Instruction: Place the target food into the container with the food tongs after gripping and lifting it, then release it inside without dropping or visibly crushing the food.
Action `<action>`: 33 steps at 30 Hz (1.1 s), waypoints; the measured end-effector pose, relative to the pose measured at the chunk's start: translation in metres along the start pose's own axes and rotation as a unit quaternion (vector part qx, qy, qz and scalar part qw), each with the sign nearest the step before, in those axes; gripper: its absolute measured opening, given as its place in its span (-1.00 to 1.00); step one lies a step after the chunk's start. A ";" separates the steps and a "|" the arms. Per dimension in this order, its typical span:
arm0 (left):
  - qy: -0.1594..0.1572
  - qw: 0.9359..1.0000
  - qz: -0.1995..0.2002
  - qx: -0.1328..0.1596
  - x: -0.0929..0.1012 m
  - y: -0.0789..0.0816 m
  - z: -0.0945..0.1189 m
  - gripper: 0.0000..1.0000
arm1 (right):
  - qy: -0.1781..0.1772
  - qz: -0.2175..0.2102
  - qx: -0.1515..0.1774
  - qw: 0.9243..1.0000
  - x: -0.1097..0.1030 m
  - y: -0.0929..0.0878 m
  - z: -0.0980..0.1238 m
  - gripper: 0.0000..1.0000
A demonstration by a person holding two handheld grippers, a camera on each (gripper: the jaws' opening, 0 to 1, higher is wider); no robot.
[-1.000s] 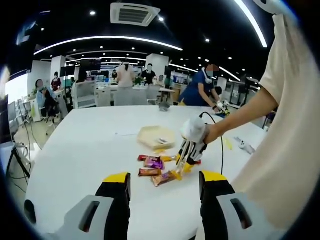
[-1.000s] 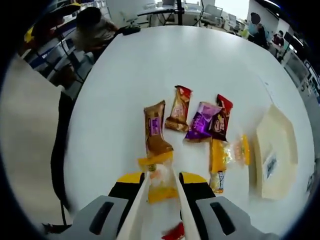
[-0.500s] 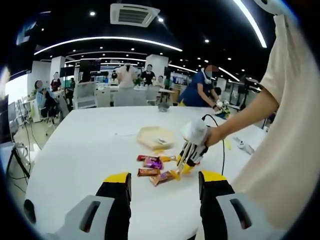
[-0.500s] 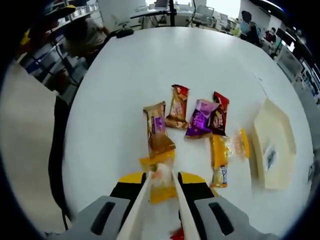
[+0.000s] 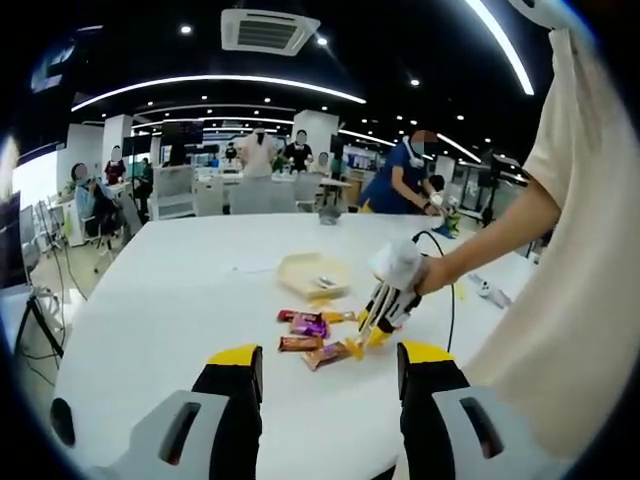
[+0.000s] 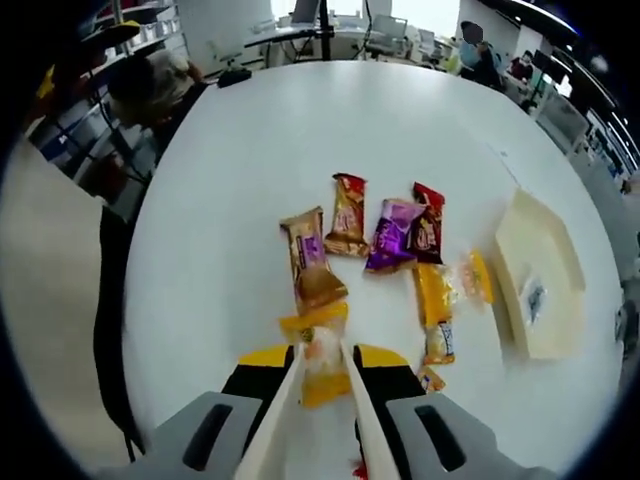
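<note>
The right gripper (image 6: 322, 372) has its fingers pressed onto a pair of white tongs (image 6: 352, 420), and the tong tips pinch a yellow snack packet (image 6: 318, 350) just above the white desk (image 6: 260, 150). Whether the packet still touches the desk cannot be told. In the left gripper view the same gripper (image 5: 388, 300) shows from the side, held in a person's hand (image 5: 432, 275), with the tongs pointing down at the yellow packet (image 5: 354, 347).

Just beyond the tong tips lies a brown packet (image 6: 310, 262) with a purple label. Farther off sit a red-and-tan packet (image 6: 346, 218), a purple packet (image 6: 392, 232) and a dark red packet (image 6: 427, 222), the last two touching. To the right of the held packet lie a long yellow packet (image 6: 434, 312) and a small orange one (image 6: 474, 276). Farther right stands the container (image 6: 541, 290), a pale open box with a small item inside.

The left gripper (image 5: 328, 372) hovers near the desk's near edge, its fingers (image 5: 238, 362) spread apart and holding nothing, well apart from the packets. People sit and stand at other desks far behind.
</note>
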State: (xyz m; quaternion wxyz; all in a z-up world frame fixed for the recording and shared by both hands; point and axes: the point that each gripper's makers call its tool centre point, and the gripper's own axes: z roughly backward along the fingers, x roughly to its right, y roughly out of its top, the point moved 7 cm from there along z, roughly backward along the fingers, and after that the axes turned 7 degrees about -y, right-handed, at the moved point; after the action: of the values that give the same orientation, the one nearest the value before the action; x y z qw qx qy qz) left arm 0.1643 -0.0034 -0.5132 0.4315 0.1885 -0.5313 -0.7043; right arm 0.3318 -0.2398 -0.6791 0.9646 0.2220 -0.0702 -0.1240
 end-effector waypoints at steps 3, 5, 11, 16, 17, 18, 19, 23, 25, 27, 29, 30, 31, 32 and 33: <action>0.000 1.000 0.000 0.000 -0.001 0.000 0.000 0.07 | 0.000 -0.001 -0.002 1.000 -0.001 -0.001 0.001 -0.55; -0.001 1.000 -0.002 0.001 -0.001 0.001 0.000 0.07 | -0.001 0.000 -0.002 1.000 -0.001 -0.001 0.003 -0.56; -0.006 1.000 -0.007 0.003 0.000 0.003 -0.003 0.07 | -0.005 -0.003 0.003 1.000 -0.002 -0.002 0.009 -0.56; -0.010 1.000 -0.009 0.003 0.001 0.003 -0.004 0.07 | -0.014 -0.005 0.009 1.000 0.002 -0.001 0.016 -0.56; -0.011 1.000 -0.010 0.004 0.001 0.003 -0.004 0.07 | -0.015 -0.007 0.010 1.000 0.003 -0.001 0.017 -0.56; -0.011 1.000 -0.010 0.004 0.002 0.003 -0.004 0.07 | -0.019 -0.009 0.015 1.000 0.004 0.000 0.019 -0.56; -0.012 1.000 -0.011 0.004 0.002 0.004 -0.005 0.07 | -0.022 -0.010 0.017 1.000 0.006 0.001 0.021 -0.56; -0.015 1.000 -0.012 0.005 0.003 0.004 -0.006 0.07 | -0.029 -0.014 0.025 0.999 0.010 0.005 0.027 -0.56; -0.017 1.000 -0.014 0.005 0.004 0.004 -0.006 0.07 | -0.032 -0.020 0.034 0.999 0.011 0.009 0.030 -0.55; -0.019 1.000 -0.017 0.004 0.005 0.004 -0.007 0.07 | -0.034 -0.024 0.038 0.998 0.012 0.011 0.032 -0.56; -0.021 1.000 -0.018 0.005 0.006 0.005 -0.007 0.07 | -0.038 -0.025 0.044 0.998 0.014 0.014 0.035 -0.56; -0.022 1.000 -0.018 0.005 0.006 0.005 -0.007 0.08 | -0.039 -0.025 0.045 0.998 0.014 0.015 0.036 -0.56; -0.023 1.000 -0.020 0.006 0.007 0.005 -0.007 0.09 | -0.040 -0.025 0.046 0.998 0.015 0.016 0.037 -0.56; -0.024 0.999 -0.020 0.008 0.008 0.006 -0.007 0.10 | -0.043 -0.024 0.049 0.998 0.016 0.017 0.039 -0.56; -0.025 0.999 -0.020 0.008 0.008 0.006 -0.007 0.10 | -0.044 -0.024 0.050 0.998 0.016 0.018 0.040 -0.56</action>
State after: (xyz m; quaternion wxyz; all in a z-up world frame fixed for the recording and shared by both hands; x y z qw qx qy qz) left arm 0.1675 -0.0140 -0.5087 0.4025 0.1852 -0.5433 -0.7131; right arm 0.3433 -0.2450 -0.6346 0.9451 0.2656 -0.1134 -0.1531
